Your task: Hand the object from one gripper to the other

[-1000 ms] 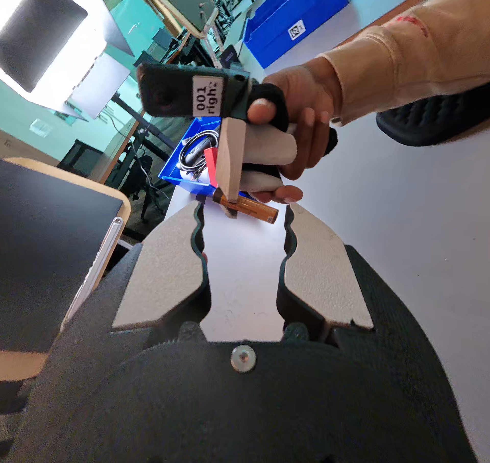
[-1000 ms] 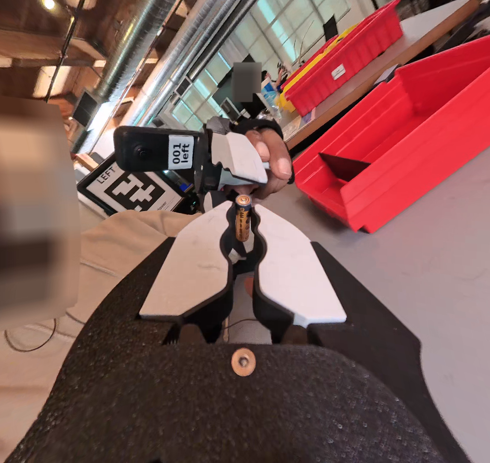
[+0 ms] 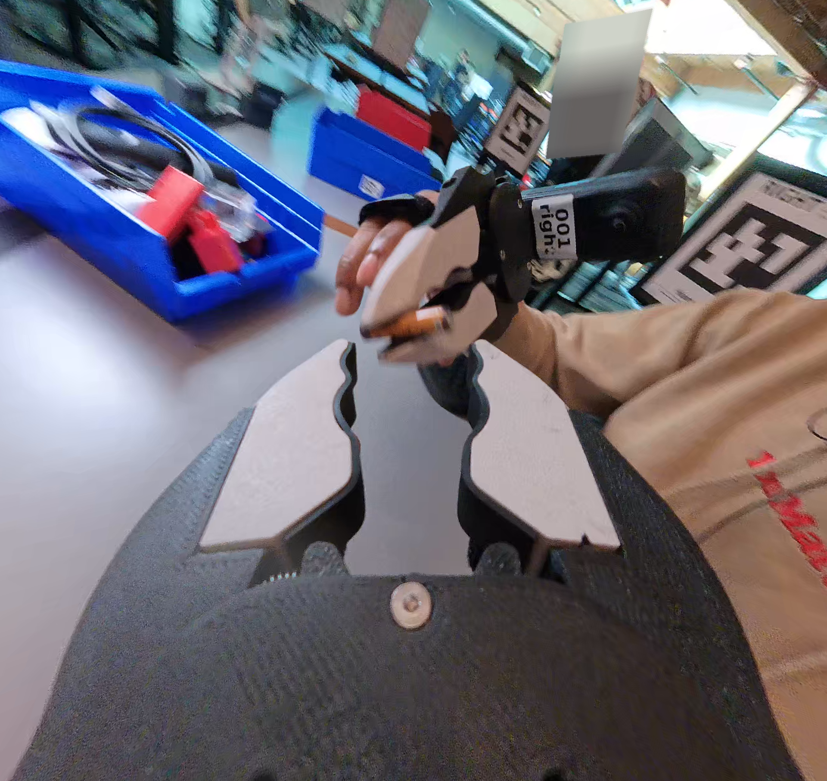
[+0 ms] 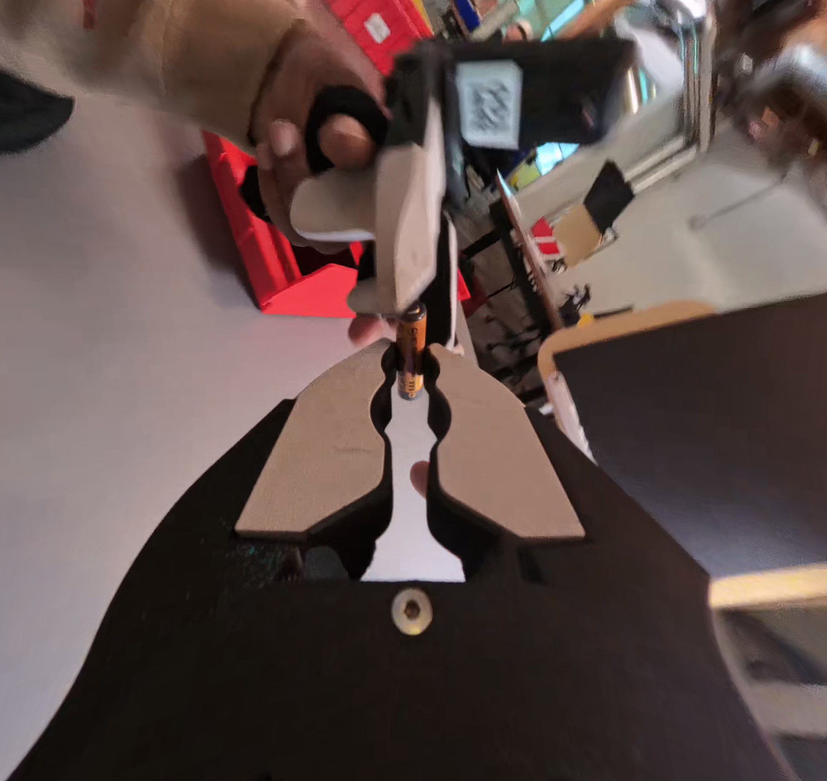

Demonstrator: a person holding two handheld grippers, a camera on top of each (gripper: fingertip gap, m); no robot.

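In the left wrist view, the left gripper [image 3: 414, 357] fills the lower middle of the frame with its two grey fingers spread wide and nothing between them. Just above its tips, at the centre of the frame, the right gripper [image 3: 402, 334] is pinched on a small orange battery [image 3: 409, 323], which lies roughly crosswise and sticks out past the fingers on both sides. A hand [image 3: 371, 263] holds that gripper from the left. A blue bin [image 3: 134, 263] of cables and red parts stands on the grey table [image 3: 80, 401] at the upper left.

In the right wrist view, the right gripper [image 4: 409, 357] sits at the lower middle, its tips closed on the battery [image 4: 411, 357], which stands upright in the frame with its upper end free. The left gripper [image 4: 394, 303] hangs blurred straight above, its tip touching or just over the battery's top; its opening cannot be read here. A red bin [image 4: 286, 267] lies behind at the centre left.

As for progress, the battery sits wholly with the right gripper and the two are lined up close. Closing the left gripper on it and releasing the right are both left to do.
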